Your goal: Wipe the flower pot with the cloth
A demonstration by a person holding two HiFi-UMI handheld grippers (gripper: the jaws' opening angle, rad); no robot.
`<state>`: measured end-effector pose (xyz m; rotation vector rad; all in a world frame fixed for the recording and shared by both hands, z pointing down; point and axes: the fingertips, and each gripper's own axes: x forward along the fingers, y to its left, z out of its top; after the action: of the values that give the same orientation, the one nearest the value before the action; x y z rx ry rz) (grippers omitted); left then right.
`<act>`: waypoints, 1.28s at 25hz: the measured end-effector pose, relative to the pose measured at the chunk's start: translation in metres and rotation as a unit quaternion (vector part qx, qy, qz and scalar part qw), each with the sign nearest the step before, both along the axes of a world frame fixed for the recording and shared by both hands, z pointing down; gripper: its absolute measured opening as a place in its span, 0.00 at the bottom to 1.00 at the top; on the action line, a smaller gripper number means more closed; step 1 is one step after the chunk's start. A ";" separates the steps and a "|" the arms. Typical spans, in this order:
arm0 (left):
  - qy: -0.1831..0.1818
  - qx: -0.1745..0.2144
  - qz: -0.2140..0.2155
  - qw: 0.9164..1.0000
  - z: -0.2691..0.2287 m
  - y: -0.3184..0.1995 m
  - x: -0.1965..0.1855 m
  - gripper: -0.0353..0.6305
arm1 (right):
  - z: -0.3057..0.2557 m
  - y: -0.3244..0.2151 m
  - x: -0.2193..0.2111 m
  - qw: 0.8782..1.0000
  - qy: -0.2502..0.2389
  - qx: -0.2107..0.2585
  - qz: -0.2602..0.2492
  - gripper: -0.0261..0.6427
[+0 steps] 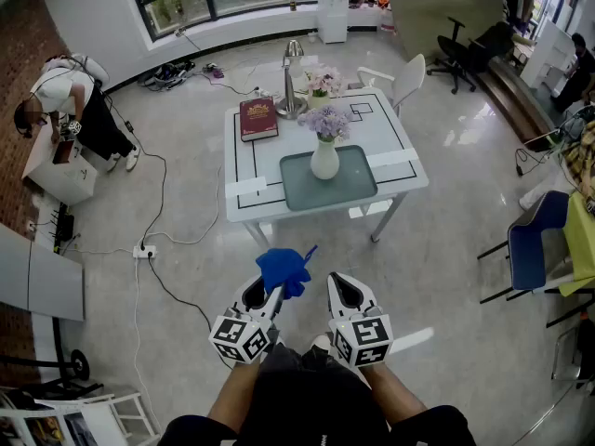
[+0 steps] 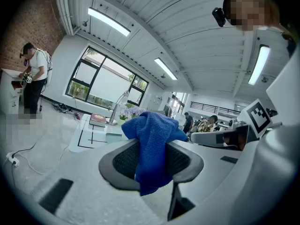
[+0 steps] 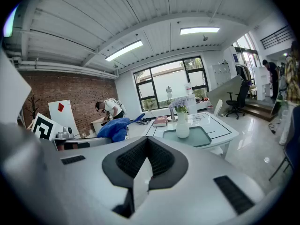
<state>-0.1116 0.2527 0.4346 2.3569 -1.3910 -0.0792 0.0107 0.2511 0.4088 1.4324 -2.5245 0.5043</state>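
A white flower pot [image 1: 324,160] with purple flowers stands on a grey-green mat [image 1: 307,196] on the white table [image 1: 251,169], well ahead of me; the right gripper view also shows the pot [image 3: 182,125]. My left gripper [image 1: 270,291] is shut on a blue cloth [image 1: 283,269], which bunches above its jaws. In the left gripper view the cloth [image 2: 153,146] hangs between the jaws. My right gripper [image 1: 340,291] is shut with nothing in it, beside the left one. Both are held low in front of me, over the floor, far short of the table.
A red book [image 1: 257,118], a silver lamp [image 1: 291,80] and a second flower bunch [image 1: 323,82] sit on the table's far half. A white chair [image 1: 402,80] stands behind it, a blue chair [image 1: 531,244] at right. Cables [image 1: 156,240] cross the floor. A person [image 1: 70,105] bends at far left.
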 end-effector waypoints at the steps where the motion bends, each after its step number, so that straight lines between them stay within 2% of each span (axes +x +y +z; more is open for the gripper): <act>1: 0.000 0.000 0.000 1.000 0.000 0.001 0.000 0.27 | 0.000 0.000 0.000 1.000 0.000 0.000 0.000 0.05; 19: -0.008 -0.009 -0.014 1.000 0.008 -0.011 -0.002 0.27 | 0.014 -0.004 0.014 1.000 -0.016 -0.018 0.005 0.05; 24: -0.012 -0.014 -0.010 1.000 0.018 -0.046 -0.003 0.27 | 0.021 -0.030 0.013 0.999 -0.019 -0.027 0.004 0.06; 32: -0.005 -0.027 0.011 1.000 0.034 -0.132 0.000 0.27 | 0.025 -0.105 0.007 0.999 -0.016 -0.032 0.014 0.06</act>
<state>-0.1111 0.1206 0.4690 2.3302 -1.3548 -0.0229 0.0181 0.1461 0.4342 1.4504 -2.4915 0.6124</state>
